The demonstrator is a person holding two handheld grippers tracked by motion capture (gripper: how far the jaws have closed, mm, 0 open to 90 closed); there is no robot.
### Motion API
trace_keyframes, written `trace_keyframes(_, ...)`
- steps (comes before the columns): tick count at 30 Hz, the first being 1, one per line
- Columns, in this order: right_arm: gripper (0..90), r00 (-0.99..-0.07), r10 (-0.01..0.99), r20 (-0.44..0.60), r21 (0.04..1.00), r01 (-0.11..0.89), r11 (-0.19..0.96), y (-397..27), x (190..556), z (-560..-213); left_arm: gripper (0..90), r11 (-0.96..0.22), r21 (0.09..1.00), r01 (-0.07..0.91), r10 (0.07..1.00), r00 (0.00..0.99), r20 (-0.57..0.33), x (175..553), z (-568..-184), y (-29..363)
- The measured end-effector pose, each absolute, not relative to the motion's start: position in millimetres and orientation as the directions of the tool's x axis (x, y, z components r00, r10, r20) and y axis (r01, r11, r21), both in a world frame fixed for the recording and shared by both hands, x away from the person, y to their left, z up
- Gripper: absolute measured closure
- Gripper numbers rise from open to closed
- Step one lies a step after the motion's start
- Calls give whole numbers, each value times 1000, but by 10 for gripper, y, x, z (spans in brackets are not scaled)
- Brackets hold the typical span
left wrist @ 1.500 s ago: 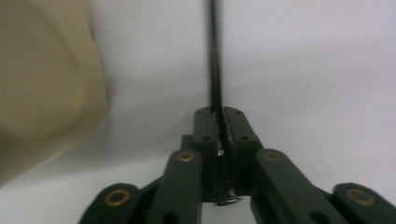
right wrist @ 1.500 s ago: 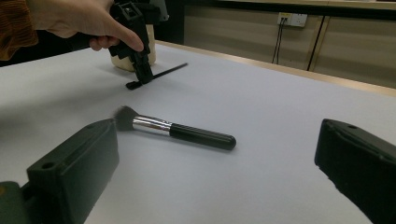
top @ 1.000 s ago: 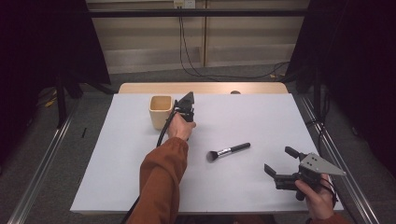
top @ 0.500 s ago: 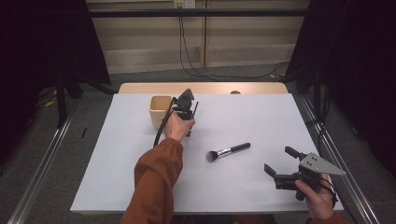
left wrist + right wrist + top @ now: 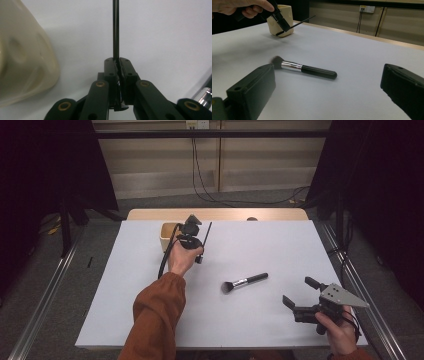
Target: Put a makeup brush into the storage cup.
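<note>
The left gripper (image 5: 197, 237) has its jaws pinched tight on a thin black brush (image 5: 115, 27), held clear of the table just beside the cream cup (image 5: 168, 234). That slim, light, stiff handle looks apt to swivel, so a grip near the middle suits it. Across the white table (image 5: 280, 245), the right gripper (image 5: 300, 296) waits spread open near the powder brush (image 5: 244, 282).

One cream, square-sided cup (image 5: 167, 234); beside it, one thin black stick (image 5: 206, 233); one black-handled, silver-ferruled makeup brush (image 5: 244, 282); two black two-jaw grippers.
</note>
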State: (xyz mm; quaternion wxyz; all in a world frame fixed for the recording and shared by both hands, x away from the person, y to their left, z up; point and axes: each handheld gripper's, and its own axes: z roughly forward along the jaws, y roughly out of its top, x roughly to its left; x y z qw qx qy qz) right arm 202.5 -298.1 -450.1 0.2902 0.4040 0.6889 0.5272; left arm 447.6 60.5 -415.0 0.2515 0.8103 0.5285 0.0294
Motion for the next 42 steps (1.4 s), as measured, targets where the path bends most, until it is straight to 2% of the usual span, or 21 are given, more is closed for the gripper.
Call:
trace_keyframes(2, 0, -504, 863, 28, 961, 252, 117, -2981, 2027, -4501, 858, -311, 483, 818, 856, 462, -231, 4452, -4118, 637)
trace_keyframes(3, 0, -503, 864, 27, 961, 252, 116, -2981, 2026, -4501, 858, -340, 522, 782, 836, 506, -214, 4428, -4090, 655)
trace_keyframes(12, 0, -503, 864, 26, 961, 252, 118, -2980, 2027, -4502, 858, -334, 649, 683, 795, 574, -195, 4302, -4004, 763)
trace_keyframes(26, 0, -503, 864, 26, 960, 253, 119, -2978, 2033, -4504, 858, -267, 738, 619, 769, 598, -224, 4175, -4035, 1032)
trace_keyframes(31, 0, -503, 864, 25, 960, 253, 120, -2975, 2032, -4502, 857, -259, 787, 559, 763, 618, -188, 4081, -3983, 1137)
trace_keyframes(42, 0, -499, 866, 28, 960, 255, 116, -2973, 2038, -4504, 857, -211, 826, 522, 715, 659, -234, 3908, -3899, 1394)
